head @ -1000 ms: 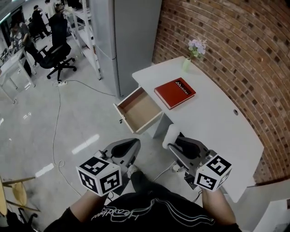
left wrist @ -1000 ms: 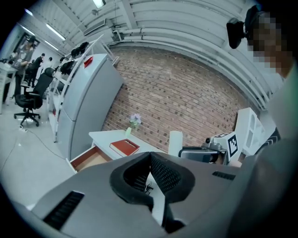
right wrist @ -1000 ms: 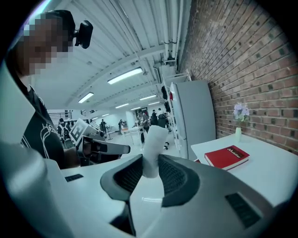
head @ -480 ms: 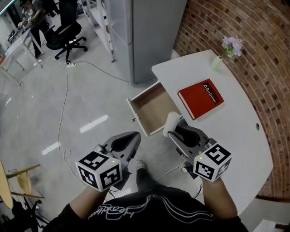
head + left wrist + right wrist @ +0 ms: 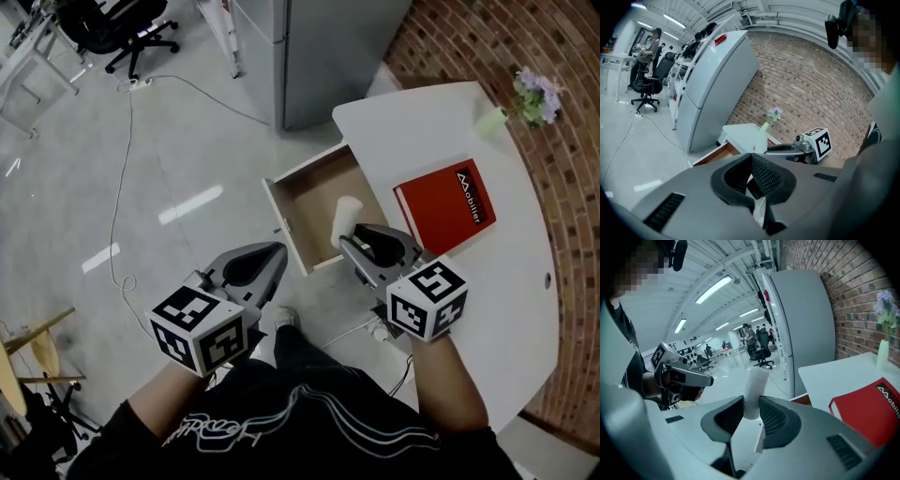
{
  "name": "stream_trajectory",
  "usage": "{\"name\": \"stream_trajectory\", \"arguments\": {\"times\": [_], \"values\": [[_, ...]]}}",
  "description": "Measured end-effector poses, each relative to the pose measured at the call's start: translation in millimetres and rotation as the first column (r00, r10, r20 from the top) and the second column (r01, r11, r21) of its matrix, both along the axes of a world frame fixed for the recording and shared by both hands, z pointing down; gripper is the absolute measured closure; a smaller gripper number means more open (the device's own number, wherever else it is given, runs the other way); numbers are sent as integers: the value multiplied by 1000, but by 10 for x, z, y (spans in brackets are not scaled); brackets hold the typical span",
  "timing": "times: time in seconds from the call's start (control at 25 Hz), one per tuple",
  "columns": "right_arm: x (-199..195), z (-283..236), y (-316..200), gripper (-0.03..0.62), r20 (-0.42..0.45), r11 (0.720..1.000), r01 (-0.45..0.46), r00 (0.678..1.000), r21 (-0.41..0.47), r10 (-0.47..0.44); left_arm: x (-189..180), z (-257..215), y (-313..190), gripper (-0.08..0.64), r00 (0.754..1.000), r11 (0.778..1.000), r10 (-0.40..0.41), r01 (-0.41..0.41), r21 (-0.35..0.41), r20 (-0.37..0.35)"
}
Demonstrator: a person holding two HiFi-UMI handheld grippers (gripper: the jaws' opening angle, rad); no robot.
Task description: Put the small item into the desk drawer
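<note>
Over the open drawer (image 5: 298,211), which is pulled out from the worktop's (image 5: 412,122) front edge, the right tool (image 5: 354,242) has the item (image 5: 345,217) in its grip.

- Item: a white, soft-looking roll that stands upright between the pads.
- Right tool: the jaws are part-way closed and press the roll's lower end from both sides. The upper end sticks out past the tips.
- From the head view the roll overlaps the drawer's right inner side, by the worktop's edge. It seems to hang above the drawer rather than rest in it, though height is hard to judge from straight above.

The left tool (image 5: 277,253) has its jaws brought together, pads meeting at the tips, with nothing between them. It is held over the floor, near the drawer's front panel and not touching it.

A red book (image 5: 445,208) lies flat on the worktop, just in from the front edge and beside the drawer opening. A pale green vase (image 5: 492,119) with purple flowers stands at the far corner, by the brick wall.
</note>
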State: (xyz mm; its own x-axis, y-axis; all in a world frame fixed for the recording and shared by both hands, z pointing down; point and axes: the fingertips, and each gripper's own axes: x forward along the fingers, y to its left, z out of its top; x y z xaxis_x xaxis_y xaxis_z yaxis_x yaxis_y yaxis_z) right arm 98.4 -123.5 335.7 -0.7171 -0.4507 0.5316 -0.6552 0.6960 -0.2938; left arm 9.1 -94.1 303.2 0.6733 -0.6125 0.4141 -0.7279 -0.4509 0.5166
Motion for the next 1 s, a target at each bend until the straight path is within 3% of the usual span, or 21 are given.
{"name": "stream_trajectory", "arguments": {"times": [0.56, 1.0], "values": [[-294, 1402, -643, 471, -123, 989, -11, 992, -147, -7, -364, 1190, -446, 540, 998, 986, -56, 53, -157, -12], [-504, 2454, -1198, 471, -253, 969, -43, 967, -244, -21, -539, 1719, -1042, 540, 998, 972, 52, -46, -231, 18]]}}
